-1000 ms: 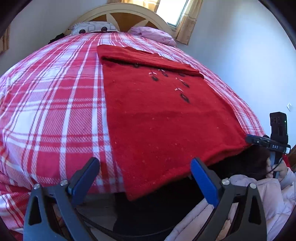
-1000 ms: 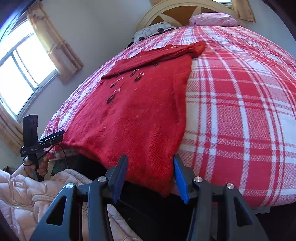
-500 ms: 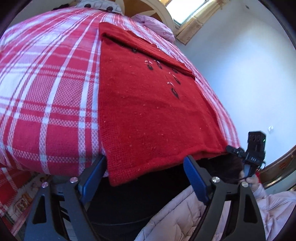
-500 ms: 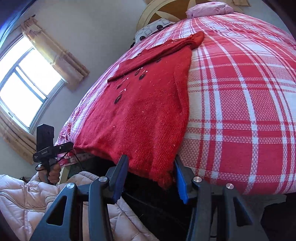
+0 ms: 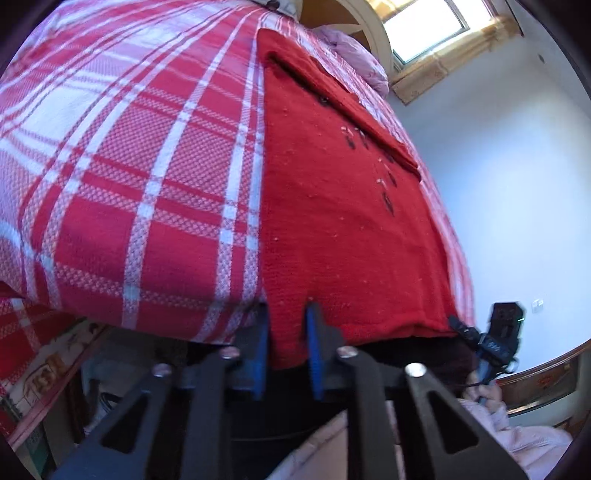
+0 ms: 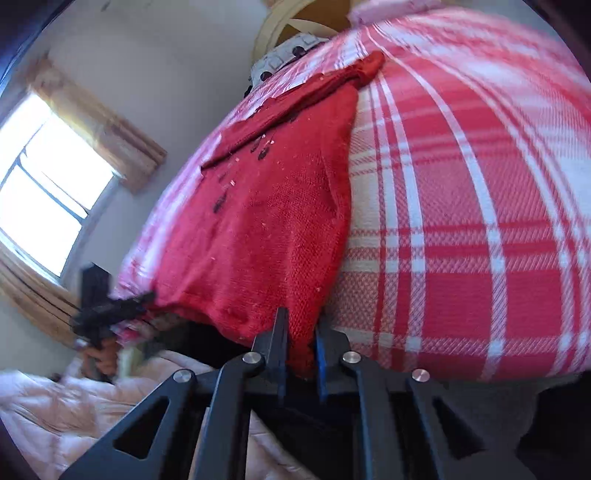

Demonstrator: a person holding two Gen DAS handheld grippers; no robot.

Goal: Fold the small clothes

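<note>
In the left wrist view, the left gripper (image 5: 286, 332) pointed up along the bed from below its near edge, its blue-padded fingers (image 5: 314, 345) pinched onto the hanging corner of the red sweater (image 5: 332, 206). The sweater lay spread flat on the checked bedspread (image 5: 129, 166), its hem drooping over the near edge and a folded sleeve lying across its far end. At the hem's other corner the right gripper (image 5: 458, 325) showed from the side, its tip touching the cloth, with a black camera block behind it and the person's hand (image 5: 487, 391) on the grip. This view alone took in a pink pillow (image 5: 354, 55) by the headboard, a bright window (image 5: 424, 27) above it and a pale wall to the right.

In the right wrist view, the right gripper (image 6: 297, 338) was likewise aimed up the bed, its fingers (image 6: 320, 347) clamped on the sweater's (image 6: 266, 229) other lower corner, which hung down between them. The bedspread (image 6: 461, 221) filled the right side. The left gripper (image 6: 146, 298) appeared, blurred, at the far hem corner, tip against the cloth, a hand (image 6: 101, 360) beneath it. Only here showed a curtained window (image 6: 48, 195), a spotted pillow (image 6: 291, 55) by the headboard (image 6: 288, 22), and a pink quilted jacket (image 6: 74, 417) at lower left.
</note>
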